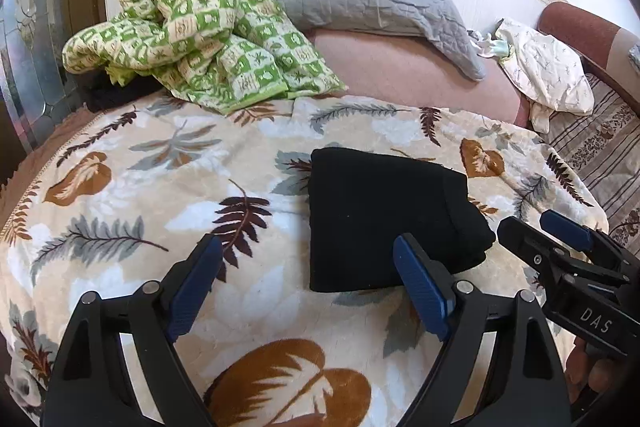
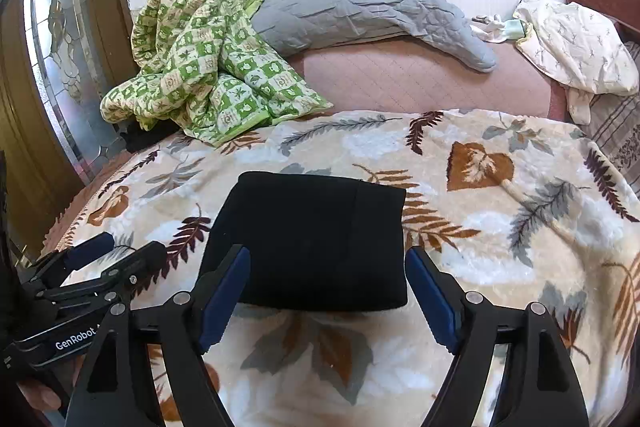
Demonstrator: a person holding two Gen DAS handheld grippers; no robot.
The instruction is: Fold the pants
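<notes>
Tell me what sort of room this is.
Probably a bedroom or living room at home: a leaf-print blanket covers a bed or sofa, with a gray pillow and a crumpled green checked quilt behind it.

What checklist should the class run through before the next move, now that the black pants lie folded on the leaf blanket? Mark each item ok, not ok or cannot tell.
1. Pants folded into a compact block: ok.
2. Pants resting fully on the blanket: ok.
3. Left claw open and empty: ok.
4. Right claw open and empty: ok.
5. Both claws clear of the cloth: cannot tell; fingers overlap its near edge in view.
6. Layers underneath lie even: cannot tell.
</notes>
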